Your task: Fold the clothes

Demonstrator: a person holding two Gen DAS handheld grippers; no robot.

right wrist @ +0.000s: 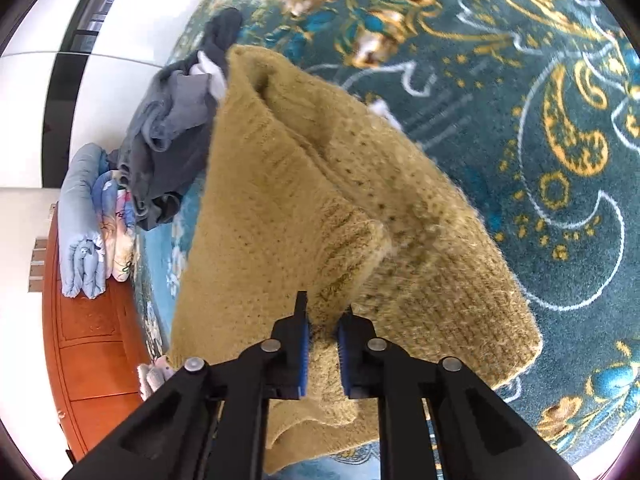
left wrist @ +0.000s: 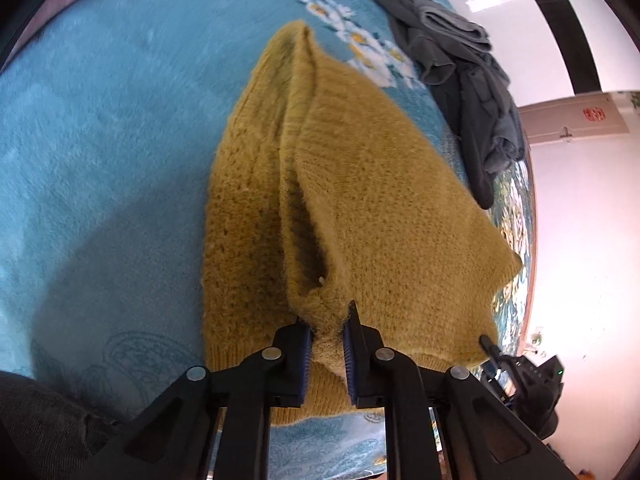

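Both grippers' jaws pinch the mustard sweater between them.

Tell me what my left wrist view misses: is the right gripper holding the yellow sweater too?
Observer: Yes. The right gripper is shut on a bunched fold of the yellow sweater, just as the left gripper is.
Operator: What lies under it on that side?
Observer: Dark teal carpet with gold and white patterns, not the plain blue pile you see.
Operator: Anything beyond the grey clothes?
Observer: Past the grey clothes, folded pale blue and floral bedding sits on an orange wooden cabinet.
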